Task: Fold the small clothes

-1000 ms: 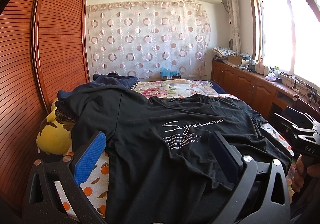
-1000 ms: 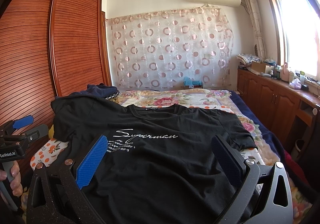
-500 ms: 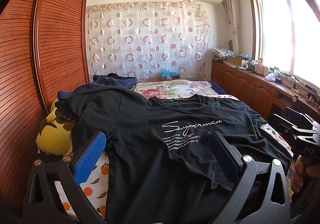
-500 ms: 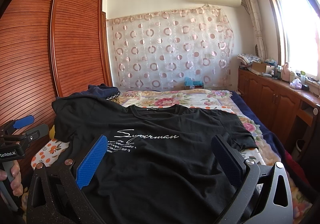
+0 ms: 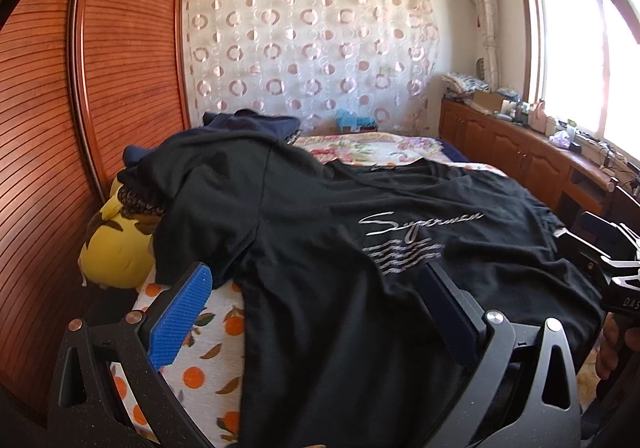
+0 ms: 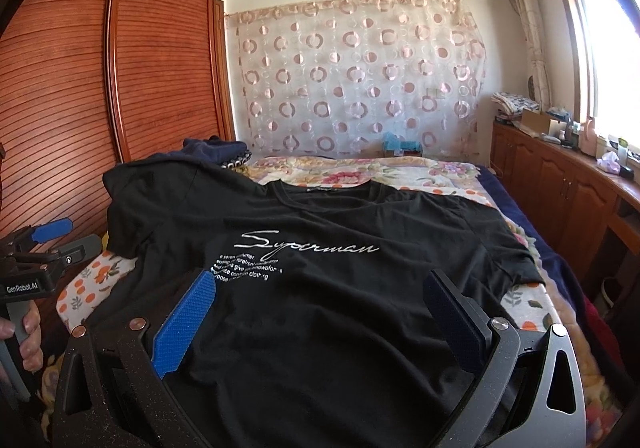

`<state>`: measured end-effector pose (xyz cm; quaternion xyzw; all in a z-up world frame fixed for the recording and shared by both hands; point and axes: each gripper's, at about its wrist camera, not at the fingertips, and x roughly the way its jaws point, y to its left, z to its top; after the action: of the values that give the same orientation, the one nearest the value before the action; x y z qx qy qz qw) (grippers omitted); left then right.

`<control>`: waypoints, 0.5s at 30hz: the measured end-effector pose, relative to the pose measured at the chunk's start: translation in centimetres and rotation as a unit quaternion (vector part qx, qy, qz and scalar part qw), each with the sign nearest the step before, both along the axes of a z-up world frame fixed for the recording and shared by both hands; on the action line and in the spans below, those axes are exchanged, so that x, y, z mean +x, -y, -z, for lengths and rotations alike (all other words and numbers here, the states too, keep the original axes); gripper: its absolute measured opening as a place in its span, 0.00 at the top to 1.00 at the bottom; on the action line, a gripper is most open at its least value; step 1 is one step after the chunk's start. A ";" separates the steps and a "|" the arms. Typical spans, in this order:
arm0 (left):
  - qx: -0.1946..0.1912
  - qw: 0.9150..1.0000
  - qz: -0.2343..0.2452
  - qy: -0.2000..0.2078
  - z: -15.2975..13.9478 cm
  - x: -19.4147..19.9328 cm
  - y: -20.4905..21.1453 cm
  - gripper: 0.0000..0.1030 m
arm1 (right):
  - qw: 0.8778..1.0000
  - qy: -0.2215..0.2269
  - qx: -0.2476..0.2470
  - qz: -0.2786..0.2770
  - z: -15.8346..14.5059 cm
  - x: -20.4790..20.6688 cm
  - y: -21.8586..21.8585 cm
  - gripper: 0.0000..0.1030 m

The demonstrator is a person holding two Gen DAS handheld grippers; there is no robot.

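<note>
We see the black T-shirt [image 6: 320, 288] lying spread flat, print up, on the bed [image 6: 400, 171], not yet folded at all, while our left tool [image 5: 316, 312] and right tool [image 6: 320, 322] hover wide and empty above its lower part.

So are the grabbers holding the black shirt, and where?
Nothing is held. The left gripper and right gripper are both open over the black T-shirt, gripping nothing.

Black T-shirt [image 6: 320, 288], white script; orange-fruit-print sheet [image 5: 208, 360]; yellow pillow [image 5: 116, 248].
</note>
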<state>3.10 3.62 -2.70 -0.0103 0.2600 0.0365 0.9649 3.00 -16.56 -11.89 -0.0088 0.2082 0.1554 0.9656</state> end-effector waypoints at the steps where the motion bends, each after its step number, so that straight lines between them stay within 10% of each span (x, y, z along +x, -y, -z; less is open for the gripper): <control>1: 0.001 1.000 -0.003 -0.002 0.2 0.0 -0.3 0.00 | 1.000 -0.003 -0.003 -0.002 0.0 0.4 -0.1 0.00; 15: 0.004 0.998 -0.045 -0.040 3.1 1.9 -5.5 0.00 | 0.997 -0.029 -0.009 -0.068 0.7 5.8 -1.7 0.00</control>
<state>5.00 9.17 -5.83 -0.0170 0.2973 0.0809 0.9512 8.84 -14.83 -12.63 -0.0268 0.2366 0.2188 0.9463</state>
